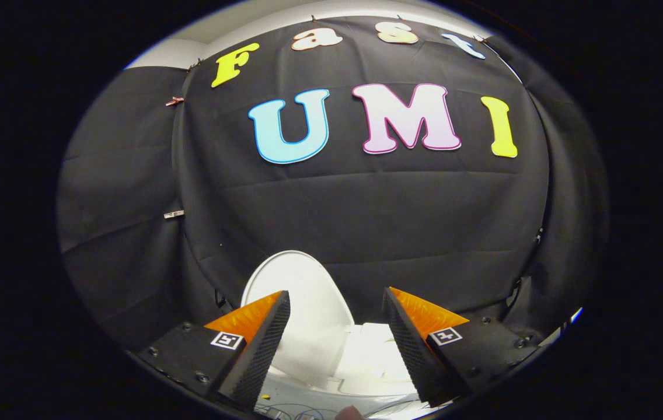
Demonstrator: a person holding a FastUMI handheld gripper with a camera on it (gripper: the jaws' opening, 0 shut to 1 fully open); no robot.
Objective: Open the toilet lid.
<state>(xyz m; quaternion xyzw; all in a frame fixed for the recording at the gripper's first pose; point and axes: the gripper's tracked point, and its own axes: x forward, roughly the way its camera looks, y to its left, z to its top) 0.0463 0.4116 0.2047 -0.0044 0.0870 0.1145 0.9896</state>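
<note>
Toilet lid [299, 291] raised upright, leaning back against black cloth wall [401, 216]. Tongs [336, 300] spread apart, grasping nothing; lid just beyond them. White tank [375, 350] beside lid.

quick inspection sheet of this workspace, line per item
surface: pale floor under the jaws, partly seen
job's things: white toilet lid stands raised, leaning toward the black cloth; white toilet body below it, between the jaws
clutter: small dim bits on the floor near the wires, too small to tell
grippers: gripper open, jaws wide apart, touching nothing; lid just ahead of them
cables: thin wires on the floor by the nearer edge
surroundings: black cloth wall behind the toilet, clips holding it; pale wall strip above the cloth
</note>
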